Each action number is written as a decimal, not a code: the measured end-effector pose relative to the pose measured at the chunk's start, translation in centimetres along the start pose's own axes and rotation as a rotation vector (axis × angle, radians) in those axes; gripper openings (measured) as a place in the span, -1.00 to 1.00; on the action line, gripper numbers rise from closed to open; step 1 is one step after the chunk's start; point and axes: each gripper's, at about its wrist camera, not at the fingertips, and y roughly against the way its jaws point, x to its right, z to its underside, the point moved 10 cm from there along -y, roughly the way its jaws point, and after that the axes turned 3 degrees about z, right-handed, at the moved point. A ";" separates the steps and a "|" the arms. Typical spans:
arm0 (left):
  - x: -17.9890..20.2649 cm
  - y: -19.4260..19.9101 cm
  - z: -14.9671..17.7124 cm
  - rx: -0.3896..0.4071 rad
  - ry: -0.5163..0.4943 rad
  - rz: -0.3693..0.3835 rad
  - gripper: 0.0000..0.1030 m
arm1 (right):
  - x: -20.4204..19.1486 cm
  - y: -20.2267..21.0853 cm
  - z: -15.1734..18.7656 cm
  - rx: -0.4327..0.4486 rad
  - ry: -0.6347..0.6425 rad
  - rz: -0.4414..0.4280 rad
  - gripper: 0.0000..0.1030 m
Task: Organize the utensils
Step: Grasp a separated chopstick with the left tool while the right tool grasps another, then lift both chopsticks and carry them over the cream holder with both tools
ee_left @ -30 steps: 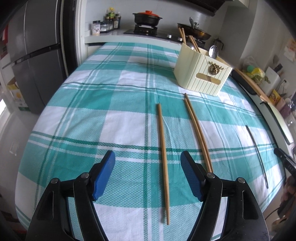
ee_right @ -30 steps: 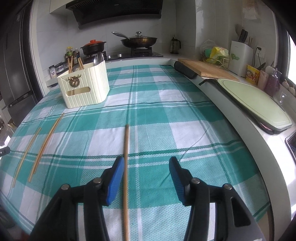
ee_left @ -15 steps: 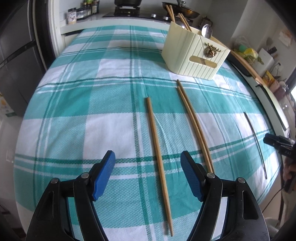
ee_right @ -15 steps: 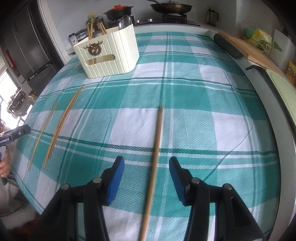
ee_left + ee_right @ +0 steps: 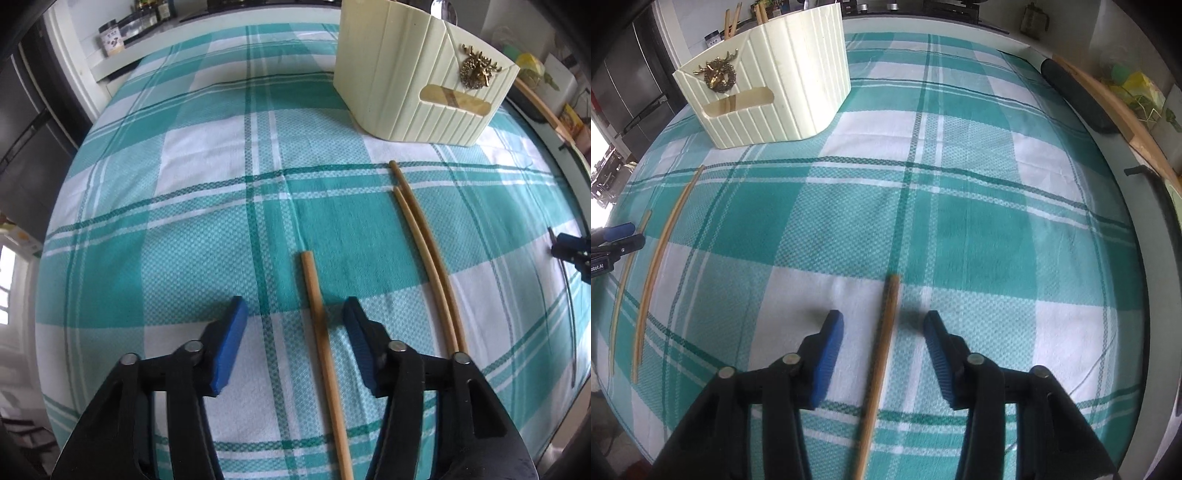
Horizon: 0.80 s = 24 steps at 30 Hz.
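Observation:
My left gripper (image 5: 295,317) is open and low over the checked cloth, its jaws on either side of a single wooden chopstick (image 5: 321,343). A pair of chopsticks (image 5: 424,243) lies just to its right. My right gripper (image 5: 882,326) is open too, its jaws on either side of another wooden chopstick (image 5: 881,354). The cream utensil holder (image 5: 417,74) stands at the far side and holds chopsticks and a spoon; it also shows in the right wrist view (image 5: 764,81).
The teal and white checked tablecloth (image 5: 960,184) covers the table. A wooden cutting board (image 5: 1115,107) and a dark roll (image 5: 1071,92) lie at the right edge. A fridge (image 5: 26,122) stands to the left. The other gripper's tip (image 5: 572,251) shows at the right.
Both grippers have moved forward and down toward the cloth. Each now has a chopstick between its open jaws. The holder looks much closer.

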 end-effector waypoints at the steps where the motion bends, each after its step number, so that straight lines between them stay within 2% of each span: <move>1: 0.1 -0.1 -0.3 0.004 -0.007 -0.003 -0.47 | 0.0 -0.2 -0.4 -0.002 -0.004 -0.001 -0.83; 2: 0.1 -0.1 -0.6 0.011 -0.014 -0.013 -0.65 | 0.1 -0.4 -0.8 -0.001 -0.013 -0.007 -0.86; 4: -0.1 -0.1 -1.1 0.031 -0.014 -0.042 -0.86 | 0.2 -0.4 -1.2 0.006 -0.018 -0.022 -0.88; 5: -0.1 -0.1 -1.3 0.035 0.002 -0.017 -0.90 | 0.4 -0.3 -1.3 0.013 -0.028 -0.032 -0.88; 8: -0.4 2.0 -1.9 0.096 0.053 0.017 -0.91 | 0.8 1.7 -1.9 0.087 -0.084 -0.086 -0.88; 11: 0.0 6.1 -2.7 0.201 0.068 0.044 -0.91 | 0.8 6.2 -2.9 0.212 -0.110 -0.131 -0.88; 14: 0.5 11.0 -3.5 0.299 0.073 0.079 -0.91 | 0.1 11.3 -3.6 0.322 -0.082 -0.152 -0.88; 19: 1.6 19.2 -3.8 0.459 0.062 0.134 -0.91 | -1.6 19.4 -3.6 0.494 -0.028 -0.154 -0.88; 24: 2.3 23.9 -3.7 0.559 0.061 0.168 -0.91 | -2.6 25.1 -3.6 0.651 -0.016 -0.135 -0.88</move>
